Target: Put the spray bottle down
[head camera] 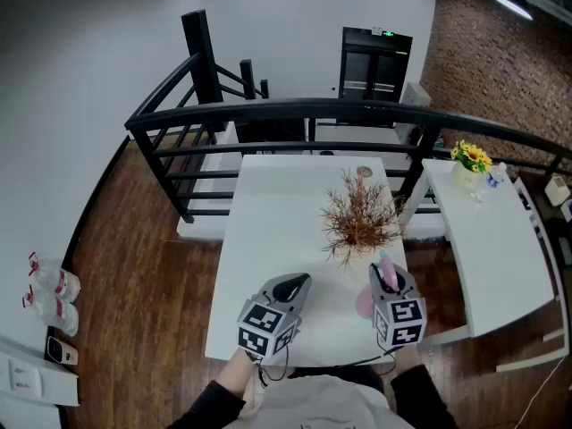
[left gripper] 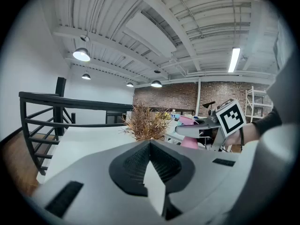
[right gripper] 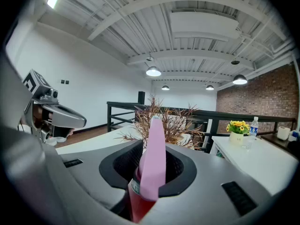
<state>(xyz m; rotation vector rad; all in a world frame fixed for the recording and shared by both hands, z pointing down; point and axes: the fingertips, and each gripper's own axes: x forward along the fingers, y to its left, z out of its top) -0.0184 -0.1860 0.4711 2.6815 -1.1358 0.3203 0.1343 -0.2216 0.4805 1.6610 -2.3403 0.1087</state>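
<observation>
A spray bottle with a pink trigger head and a reddish body stands between the jaws of my right gripper, which is shut on it just above the near right part of the white table. In the right gripper view the bottle's pink head fills the gap between the jaws. My left gripper hovers to the left of it, over the table's near edge. Its tips meet with nothing between them, as the left gripper view shows. That view also has the right gripper and the pink bottle.
A dried brown plant stands on the table just beyond both grippers. A black railing runs behind the table. A second white table at the right carries a sunflower pot and a water bottle.
</observation>
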